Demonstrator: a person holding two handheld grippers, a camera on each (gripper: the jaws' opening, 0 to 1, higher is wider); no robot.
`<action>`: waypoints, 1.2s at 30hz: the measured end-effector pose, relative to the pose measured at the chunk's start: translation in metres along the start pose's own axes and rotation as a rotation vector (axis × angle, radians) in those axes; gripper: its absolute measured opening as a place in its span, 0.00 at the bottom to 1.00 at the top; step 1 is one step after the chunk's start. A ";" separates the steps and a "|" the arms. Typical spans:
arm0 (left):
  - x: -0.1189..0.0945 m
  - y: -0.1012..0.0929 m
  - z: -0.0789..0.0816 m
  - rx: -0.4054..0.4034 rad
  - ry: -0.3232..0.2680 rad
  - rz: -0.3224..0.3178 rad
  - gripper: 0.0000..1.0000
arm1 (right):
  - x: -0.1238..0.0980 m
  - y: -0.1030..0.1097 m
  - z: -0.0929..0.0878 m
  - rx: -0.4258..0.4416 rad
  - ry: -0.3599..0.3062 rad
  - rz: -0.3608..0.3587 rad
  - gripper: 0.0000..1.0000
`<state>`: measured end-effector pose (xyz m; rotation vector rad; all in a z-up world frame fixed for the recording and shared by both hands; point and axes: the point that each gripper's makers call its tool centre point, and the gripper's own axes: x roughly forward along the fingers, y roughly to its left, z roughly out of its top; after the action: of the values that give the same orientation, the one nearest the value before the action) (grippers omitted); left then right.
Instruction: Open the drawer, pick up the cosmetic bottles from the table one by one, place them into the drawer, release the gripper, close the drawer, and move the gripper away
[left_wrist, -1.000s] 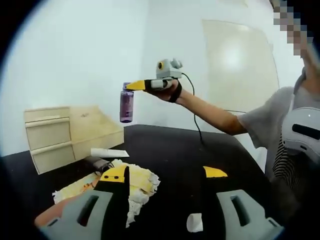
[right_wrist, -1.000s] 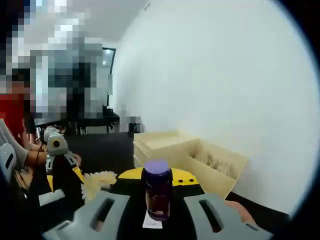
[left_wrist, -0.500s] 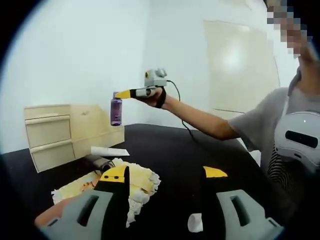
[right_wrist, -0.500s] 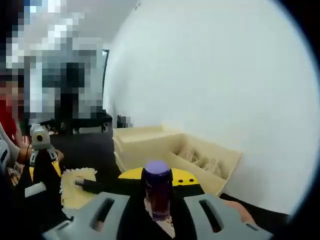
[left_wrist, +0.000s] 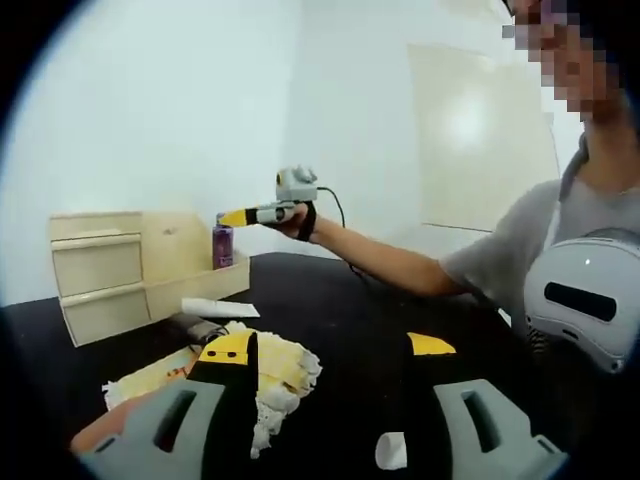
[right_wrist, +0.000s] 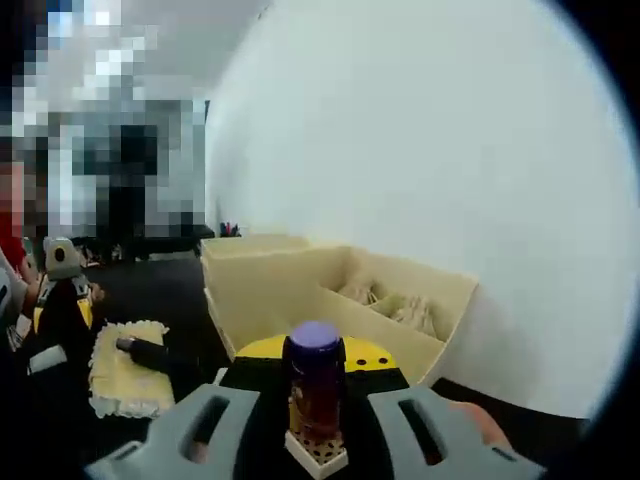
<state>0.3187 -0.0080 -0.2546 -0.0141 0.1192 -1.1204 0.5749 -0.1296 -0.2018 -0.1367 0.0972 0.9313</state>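
My right gripper (right_wrist: 316, 372) is shut on a purple bottle (right_wrist: 315, 395) with a purple cap, held upright. In the left gripper view the right gripper (left_wrist: 240, 216) holds the purple bottle (left_wrist: 222, 246) low over the open drawer (left_wrist: 192, 262) of a pale wooden cabinet (left_wrist: 98, 272). The drawer (right_wrist: 392, 300) lies just ahead, with light items in its compartments. My left gripper (left_wrist: 330, 347) hovers open over the black table, nothing between its jaws. A dark bottle (left_wrist: 196, 327) lies on a yellow cloth (left_wrist: 275, 365), and a white tube (left_wrist: 218, 307) lies near the cabinet.
A person in a grey shirt (left_wrist: 520, 255) sits at the right of the black table (left_wrist: 350, 300), arm stretched toward the cabinet. A small white object (left_wrist: 390, 450) lies near my left jaws. The left gripper (right_wrist: 55, 305) appears beside the yellow cloth (right_wrist: 122, 368).
The right gripper has carried the purple bottle down and leftward, from high above the table to just over the open drawer. The left gripper has stayed put, open.
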 end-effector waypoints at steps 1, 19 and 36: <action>0.000 -0.001 0.001 0.001 -0.001 -0.003 0.52 | 0.000 -0.001 -0.001 -0.008 0.006 -0.002 0.15; 0.016 -0.014 -0.009 0.002 0.015 -0.015 0.52 | 0.008 -0.004 -0.030 -0.006 0.051 0.003 0.15; 0.012 -0.013 -0.009 0.004 0.017 -0.015 0.52 | 0.007 -0.014 -0.030 -0.007 0.055 -0.047 0.18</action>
<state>0.3115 -0.0243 -0.2635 -0.0019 0.1318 -1.1364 0.5901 -0.1368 -0.2310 -0.1698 0.1409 0.8814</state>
